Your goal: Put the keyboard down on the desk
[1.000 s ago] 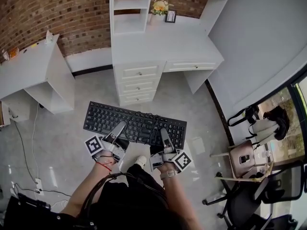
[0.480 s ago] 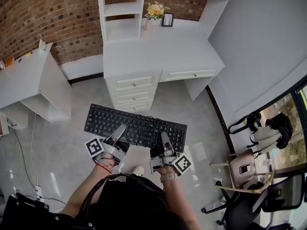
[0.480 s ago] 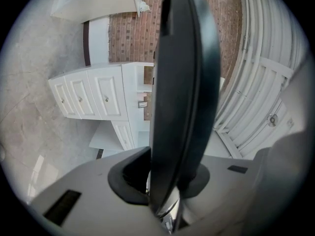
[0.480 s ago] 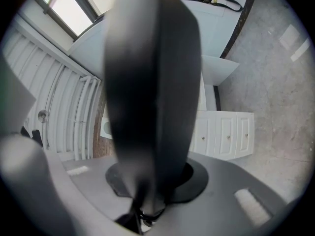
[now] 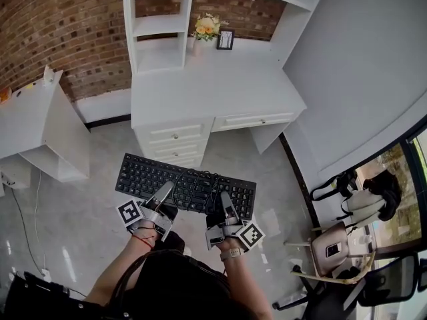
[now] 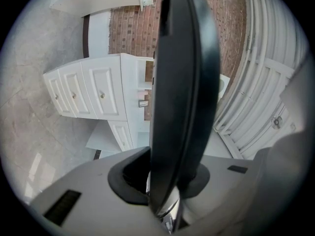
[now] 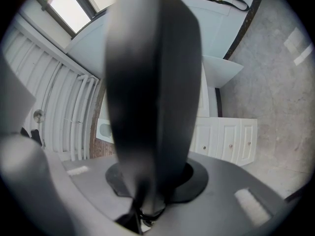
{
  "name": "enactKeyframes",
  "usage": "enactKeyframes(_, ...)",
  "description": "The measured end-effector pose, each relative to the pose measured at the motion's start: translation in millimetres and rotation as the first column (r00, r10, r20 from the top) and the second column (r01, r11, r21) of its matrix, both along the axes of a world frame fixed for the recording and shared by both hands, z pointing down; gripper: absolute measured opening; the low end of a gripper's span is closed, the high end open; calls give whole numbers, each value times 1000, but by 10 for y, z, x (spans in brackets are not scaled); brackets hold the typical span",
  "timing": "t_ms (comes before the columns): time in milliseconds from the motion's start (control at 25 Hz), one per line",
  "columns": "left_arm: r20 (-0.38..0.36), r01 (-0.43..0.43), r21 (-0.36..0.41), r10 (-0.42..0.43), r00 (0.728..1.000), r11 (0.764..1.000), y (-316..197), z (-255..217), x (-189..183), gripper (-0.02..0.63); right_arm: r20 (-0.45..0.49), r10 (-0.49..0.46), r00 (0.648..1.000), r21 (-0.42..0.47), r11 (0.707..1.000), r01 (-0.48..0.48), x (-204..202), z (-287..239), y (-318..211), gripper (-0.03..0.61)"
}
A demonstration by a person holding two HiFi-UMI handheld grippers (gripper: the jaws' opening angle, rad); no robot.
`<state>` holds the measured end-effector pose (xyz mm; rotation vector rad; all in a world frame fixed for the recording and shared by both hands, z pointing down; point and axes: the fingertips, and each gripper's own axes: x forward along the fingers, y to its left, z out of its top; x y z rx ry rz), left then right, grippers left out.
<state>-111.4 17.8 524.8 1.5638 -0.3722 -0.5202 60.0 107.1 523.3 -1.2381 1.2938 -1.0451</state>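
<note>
A black keyboard [image 5: 185,187] hangs level above the grey floor, in front of the white desk [image 5: 220,85]. I grip its near edge with both grippers. My left gripper [image 5: 167,189] is shut on the keyboard's left part, and my right gripper [image 5: 225,200] is shut on its right part. The keyboard's cable lies coiled on the keys between them. In the left gripper view the keyboard [image 6: 182,82] shows edge-on between the jaws, with the desk drawers [image 6: 88,95] beyond. The right gripper view shows the same dark slab [image 7: 152,82], blurred.
The desktop carries a flower pot [image 5: 205,25] and a small picture frame [image 5: 225,40] at the back, under white shelves. A second white desk [image 5: 33,119] stands at the left against the brick wall. A chair with bags [image 5: 333,245] is at the right.
The desk has come nearer in the head view as the person walked toward it, carrying the keyboard. Both grips on the keyboard are unchanged.
</note>
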Motion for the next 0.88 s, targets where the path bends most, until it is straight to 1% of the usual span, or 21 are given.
enactKeyframes(160,-15,-7,-6,7,1000,1000,-129,-3,159,71,7,-9,1000,4,1000,9,138,25,-137,72)
enactKeyframes(320,10,-8,-12,8,1000,1000,-363,106,266,71,10,-7,1000,-3,1000,7,277,154,-355,71)
enactKeyframes(480,14,-19,-15,19,1000,1000,-603,171,448,71,27,2,1000,-3,1000,-2,428,215,-586,71)
enactKeyframes(600,20,-30,-9,30,999,1000,-785,217,609,71,32,8,999,-11,1000,-7,577,248,-747,71)
enactKeyframes(880,2,-46,-12,46,999,999,-1185,190,1036,71,11,4,1000,-14,1000,-4,993,226,-1134,71)
